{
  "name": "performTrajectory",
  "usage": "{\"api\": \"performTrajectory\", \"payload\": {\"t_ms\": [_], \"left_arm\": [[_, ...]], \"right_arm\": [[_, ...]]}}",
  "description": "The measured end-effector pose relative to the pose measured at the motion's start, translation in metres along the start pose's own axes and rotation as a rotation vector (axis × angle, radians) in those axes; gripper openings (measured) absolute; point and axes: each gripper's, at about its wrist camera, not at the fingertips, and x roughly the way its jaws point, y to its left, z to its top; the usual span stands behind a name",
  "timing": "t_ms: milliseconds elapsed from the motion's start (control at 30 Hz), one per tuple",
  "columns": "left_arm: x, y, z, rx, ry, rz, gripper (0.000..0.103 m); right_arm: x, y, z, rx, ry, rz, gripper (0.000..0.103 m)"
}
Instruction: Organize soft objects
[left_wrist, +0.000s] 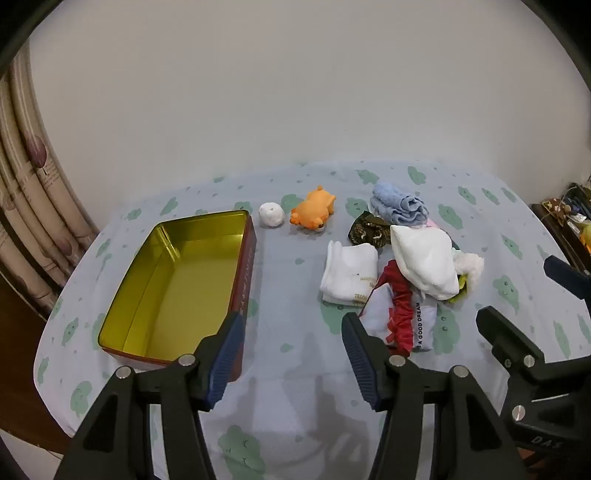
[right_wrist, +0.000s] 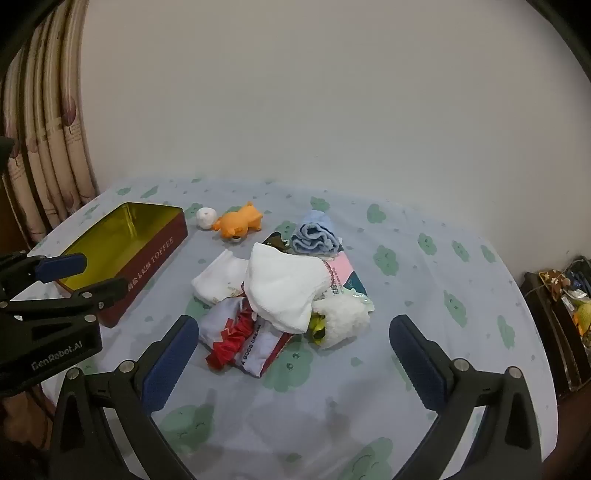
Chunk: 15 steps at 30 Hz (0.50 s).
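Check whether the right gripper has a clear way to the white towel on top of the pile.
Probably yes: the right gripper is open and empty, the white towel lies uncovered atop the pile ahead, and nothing stands between.

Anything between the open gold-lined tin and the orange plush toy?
Yes: a small white ball sits between the tin and the toy, clearest in the left wrist view.

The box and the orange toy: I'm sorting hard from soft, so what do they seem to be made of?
The box looks like metal, a tin: its gold inside is glossy and mirrors its own walls, and its dark red outside carries printed lettering. The orange toy looks like smooth rubber or soft plastic, with a faint sheen and no visible fuzz; plush cannot be ruled out.
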Motion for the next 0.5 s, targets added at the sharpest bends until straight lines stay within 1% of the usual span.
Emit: {"api": "performTrajectory", "payload": {"t_ms": [33,133,167,433,500], "left_arm": [[0.0002,0.0004,-0.0001,-0.006,0.001,-0.004,0.057],[0.0019,0.0004,-0.0007,-0.005,0.01,-0.002,0.057],[0.0023,0.0003,-0.0011,-0.005,0.013,-0.002,0.057],[-0.002,0.0043,-0.0025,-0.017,0.007,0.001,0.057],[0.0033,0.0057,-0.0036,-0.023,0.014,-0.007,0.057]], "right_arm": [[0.0007,-0.0002,0.0005,-0.003,0.022,0.006,0.102],[-0.0007,0.0004,0.001,-0.009,0.019,0.006,0.102],[0.0009,-0.0012,0.0017,0.003,0.029,0.009,0.102],[0.0069,0.0009,0.0012,0.008,0.029,0.017,0.102],[0.0025,-0.0002,0.0003,0.006,0.025,0.017,0.102]]}}
